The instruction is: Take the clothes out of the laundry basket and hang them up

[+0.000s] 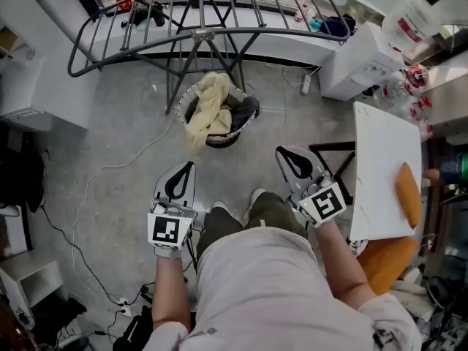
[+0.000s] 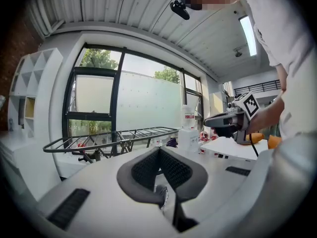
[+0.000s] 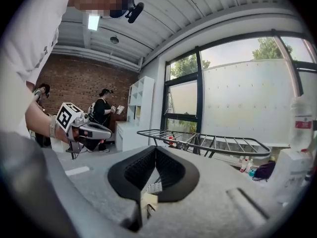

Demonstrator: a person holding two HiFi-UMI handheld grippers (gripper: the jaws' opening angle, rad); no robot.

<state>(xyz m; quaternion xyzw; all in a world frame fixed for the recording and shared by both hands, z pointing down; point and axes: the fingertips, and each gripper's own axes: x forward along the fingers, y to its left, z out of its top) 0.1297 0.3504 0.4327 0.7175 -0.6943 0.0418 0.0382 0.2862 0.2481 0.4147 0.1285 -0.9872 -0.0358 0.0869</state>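
Note:
The round laundry basket (image 1: pixel 245 129) stands on the grey floor under the drying rack (image 1: pixel 197 13). A cream cloth (image 1: pixel 208 108) spills over its rim beside dark clothes (image 1: pixel 243 112). My left gripper (image 1: pixel 187 168) and right gripper (image 1: pixel 284 154) hover level in front of me, short of the basket, both shut with nothing between the jaws. In the left gripper view the left gripper (image 2: pixel 159 150) points toward the rack (image 2: pixel 119 135), with the right gripper (image 2: pixel 225 122) off to its right. The right gripper (image 3: pixel 155 150) faces the same rack (image 3: pixel 208 142), and the left gripper (image 3: pixel 91 130) shows to its left.
A white table (image 1: pixel 384 174) with an orange thing (image 1: pixel 408 192) stands close at my right. A white unit (image 1: pixel 362 61) sits behind it. Cables (image 1: pixel 88 196) trail over the floor at left. Two people (image 3: pixel 101 110) stand far back by a brick wall.

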